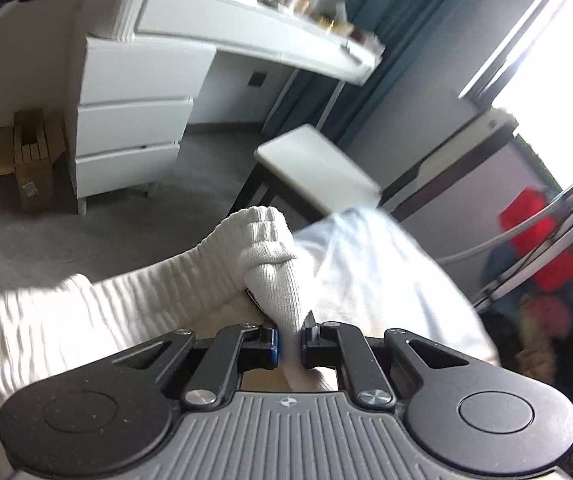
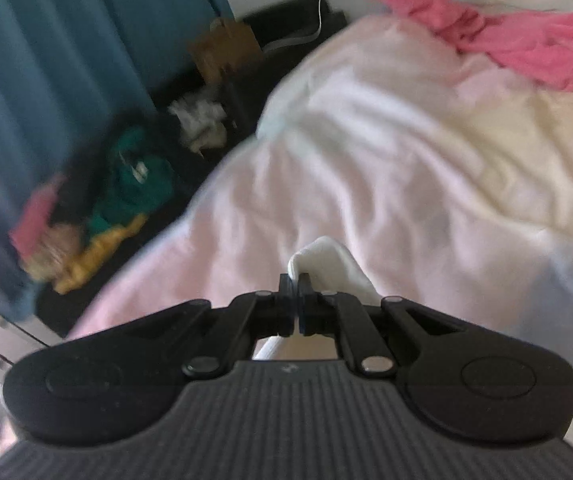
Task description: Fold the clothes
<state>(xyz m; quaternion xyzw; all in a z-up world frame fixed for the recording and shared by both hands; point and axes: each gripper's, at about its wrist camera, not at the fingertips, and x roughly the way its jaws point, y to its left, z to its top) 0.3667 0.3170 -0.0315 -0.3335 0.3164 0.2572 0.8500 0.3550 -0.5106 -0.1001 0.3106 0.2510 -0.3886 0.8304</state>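
Note:
A white ribbed knit garment (image 1: 118, 304) hangs bunched from my left gripper (image 1: 289, 322), which is shut on a fold of it and holds it in the air above the floor. More smooth white cloth (image 1: 382, 272) drapes to its right. My right gripper (image 2: 299, 280) is shut on a corner of the white garment (image 2: 326, 266), held just above the bed (image 2: 406, 152). Both views are blurred by motion.
A white desk with drawers (image 1: 130, 120), a cardboard box (image 1: 32, 160), a white stool (image 1: 318, 168) and teal curtains (image 1: 366, 40) stand ahead of the left gripper. A pink garment (image 2: 526, 48) lies at the bed's far end. A heap of clothes (image 2: 126, 200) is on the floor beside the bed.

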